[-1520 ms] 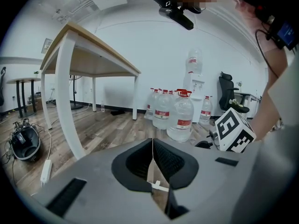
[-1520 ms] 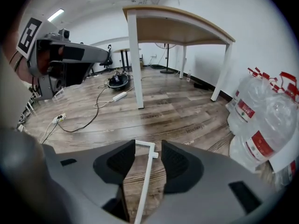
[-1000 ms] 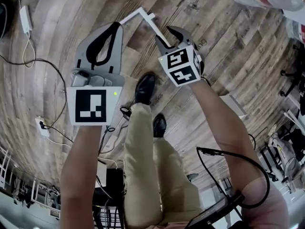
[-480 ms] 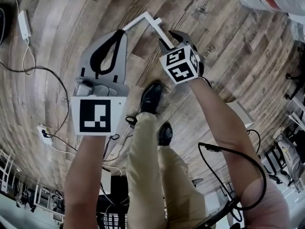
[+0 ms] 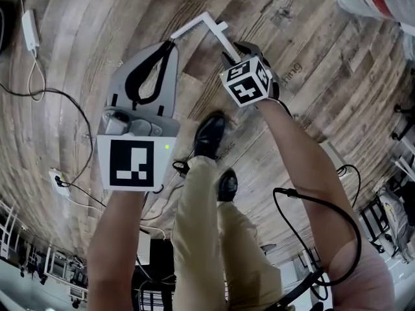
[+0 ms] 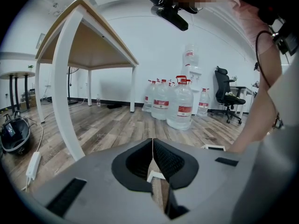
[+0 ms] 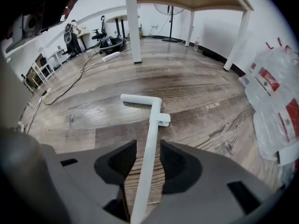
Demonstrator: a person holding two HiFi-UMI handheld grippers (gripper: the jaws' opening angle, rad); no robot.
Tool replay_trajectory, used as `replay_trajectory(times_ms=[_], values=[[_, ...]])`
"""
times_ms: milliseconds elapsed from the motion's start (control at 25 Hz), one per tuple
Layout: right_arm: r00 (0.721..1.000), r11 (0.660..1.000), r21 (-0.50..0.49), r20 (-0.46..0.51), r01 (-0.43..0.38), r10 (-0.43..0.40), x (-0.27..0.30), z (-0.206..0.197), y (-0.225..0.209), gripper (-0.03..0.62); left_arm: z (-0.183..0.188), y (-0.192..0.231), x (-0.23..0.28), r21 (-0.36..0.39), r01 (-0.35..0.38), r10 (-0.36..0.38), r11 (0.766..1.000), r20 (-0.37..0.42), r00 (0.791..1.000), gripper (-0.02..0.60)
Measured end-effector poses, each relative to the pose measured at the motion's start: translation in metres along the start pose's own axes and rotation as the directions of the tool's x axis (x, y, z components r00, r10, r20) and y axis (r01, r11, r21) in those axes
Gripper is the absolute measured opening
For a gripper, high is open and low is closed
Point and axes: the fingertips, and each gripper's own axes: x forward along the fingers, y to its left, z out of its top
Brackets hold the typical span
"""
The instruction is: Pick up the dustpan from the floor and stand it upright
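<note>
Gripper status: the right gripper is closed on the shaft of the white dustpan handle, one jaw on each side of the tube. The left gripper has its jaws brought together with nothing clearly clamped; a small white piece, probably the handle's tip, shows through the gap below them. In the head view the right gripper carries the dustpan handle clear of the wooden floor. The long axis of the shaft runs straight out along the right gripper's jaw line, then turns at an elbow into a short crosspiece. That crosspiece reaches toward the tip of the left gripper, which sits just beside its free end; contact cannot be confirmed. The pan end is not visible in any view and presumably lies behind the right gripper. Standing the dustpan upright will likely require pivoting the shaft toward vertical with the right gripper, which alone has a confirmed hold.
</note>
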Motion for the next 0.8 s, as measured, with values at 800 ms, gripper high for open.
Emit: replay_trajectory(times_ms=[800], values=[[0.998, 1.000, 0.015, -0.055, -0.016, 0.016, 0.039, -0.030, 0.005, 0.090, -0.013, -0.008, -0.005, 0.035, -0.004, 0.004, 0.999, -0.006, 1.000, 0.015]])
